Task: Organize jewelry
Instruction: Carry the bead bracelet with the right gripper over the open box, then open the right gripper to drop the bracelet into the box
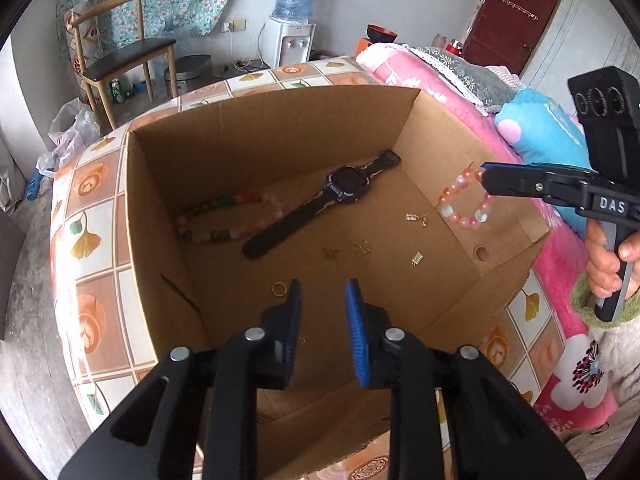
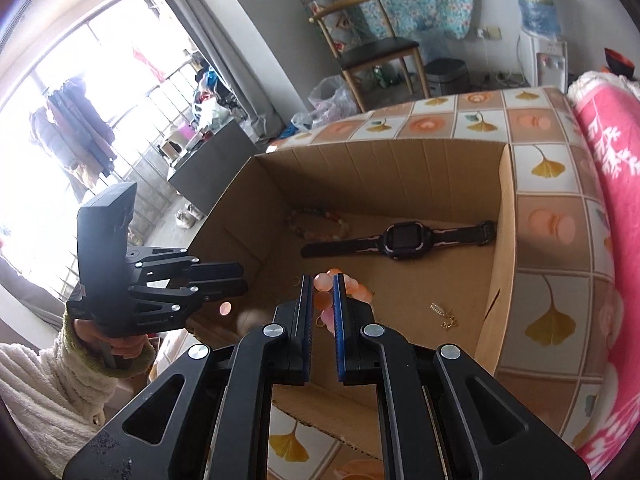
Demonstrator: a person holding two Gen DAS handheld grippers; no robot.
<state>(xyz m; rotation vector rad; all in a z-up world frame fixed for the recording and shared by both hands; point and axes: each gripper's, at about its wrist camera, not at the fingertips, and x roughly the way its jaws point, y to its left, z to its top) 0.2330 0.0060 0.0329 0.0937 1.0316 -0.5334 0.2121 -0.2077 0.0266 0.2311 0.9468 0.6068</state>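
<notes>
An open cardboard box [image 1: 256,136] holds a dark wristwatch [image 1: 320,204], a multicoloured bead necklace [image 1: 224,216], a gold ring [image 1: 279,289] and several small gold earrings [image 1: 416,218]. My right gripper [image 1: 486,178] is shut on a pink bead bracelet [image 1: 464,200] and holds it above the box's right side. In the right wrist view the bracelet [image 2: 324,300] sits between the pads [image 2: 306,308]. My left gripper [image 1: 323,308] is open and empty over the box's near side, next to the ring. It also shows in the right wrist view [image 2: 240,278].
The box stands on a table with a tiled leaf-pattern cloth [image 1: 92,216]. A pink bedspread [image 1: 432,92] lies to the right. A chair [image 1: 120,56] and a water dispenser [image 1: 292,40] stand behind.
</notes>
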